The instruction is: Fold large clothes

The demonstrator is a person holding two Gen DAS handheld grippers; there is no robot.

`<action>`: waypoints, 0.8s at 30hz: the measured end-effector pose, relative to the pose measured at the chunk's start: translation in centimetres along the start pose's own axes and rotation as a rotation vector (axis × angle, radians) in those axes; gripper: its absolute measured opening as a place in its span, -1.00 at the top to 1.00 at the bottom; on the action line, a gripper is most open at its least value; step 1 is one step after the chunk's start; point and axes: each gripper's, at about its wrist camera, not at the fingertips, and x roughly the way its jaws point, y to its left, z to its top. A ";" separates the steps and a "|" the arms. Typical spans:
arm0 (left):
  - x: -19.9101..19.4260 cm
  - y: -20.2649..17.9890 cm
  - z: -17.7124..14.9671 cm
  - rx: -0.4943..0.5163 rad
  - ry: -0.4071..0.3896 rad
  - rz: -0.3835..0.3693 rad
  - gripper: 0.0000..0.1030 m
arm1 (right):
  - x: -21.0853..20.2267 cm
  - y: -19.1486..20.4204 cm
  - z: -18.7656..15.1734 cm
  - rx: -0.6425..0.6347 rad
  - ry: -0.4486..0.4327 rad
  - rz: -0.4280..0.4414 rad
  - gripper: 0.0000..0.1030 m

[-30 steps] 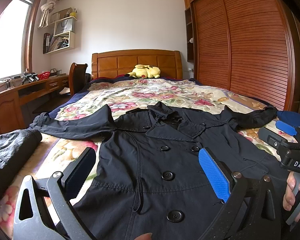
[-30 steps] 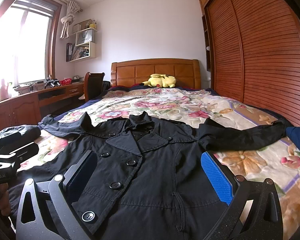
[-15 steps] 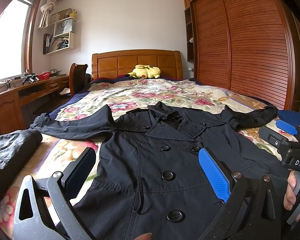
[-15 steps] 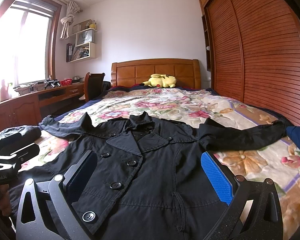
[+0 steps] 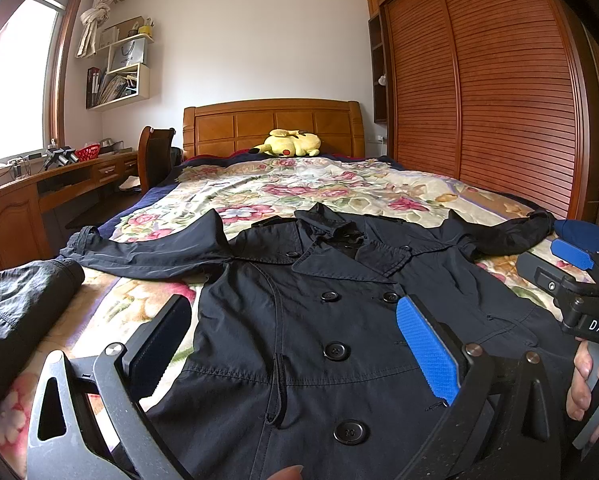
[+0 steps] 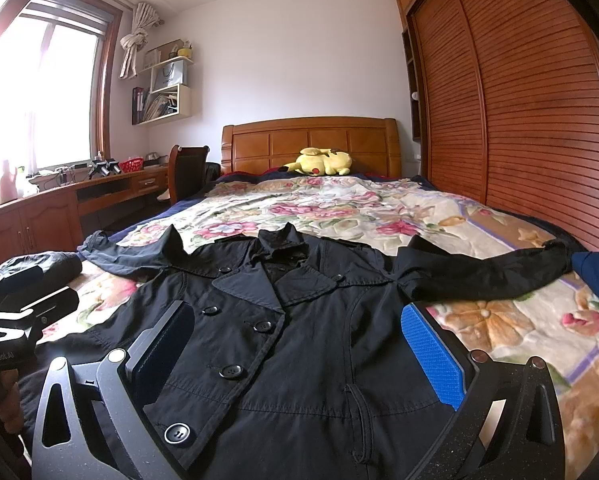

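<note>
A black double-breasted coat (image 5: 299,320) (image 6: 307,320) lies face up on the floral bedspread, collar toward the headboard, both sleeves spread sideways. My left gripper (image 5: 295,332) hovers open over the coat's lower front, nothing between its fingers. My right gripper (image 6: 299,340) is open above the coat's right side, also holding nothing. In the left wrist view the right gripper's body (image 5: 579,292) shows at the right edge, held by a hand (image 5: 583,384). The left gripper's body (image 6: 15,320) shows at the left edge of the right wrist view.
A dark rolled garment (image 5: 19,312) lies at the bed's left edge. A blue item (image 6: 597,280) sits by the right sleeve end. A yellow plush toy (image 5: 291,146) rests by the headboard. Desk and chair (image 5: 155,156) stand left; a slatted wardrobe (image 5: 499,100) stands right.
</note>
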 end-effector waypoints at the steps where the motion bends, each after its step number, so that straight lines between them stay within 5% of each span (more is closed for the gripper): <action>1: 0.0 0.0 0.0 0.001 0.000 0.001 -1.00 | 0.0 0.0 0.0 0.000 0.000 0.000 -1.00; 13: 0.8 0.8 0.6 0.008 0.046 -0.006 -1.00 | 0.7 0.7 0.1 -0.006 0.035 0.037 -1.00; 24: 2.6 5.6 1.0 -0.048 0.149 0.016 -1.00 | 2.5 1.9 1.4 -0.033 0.064 0.116 -1.00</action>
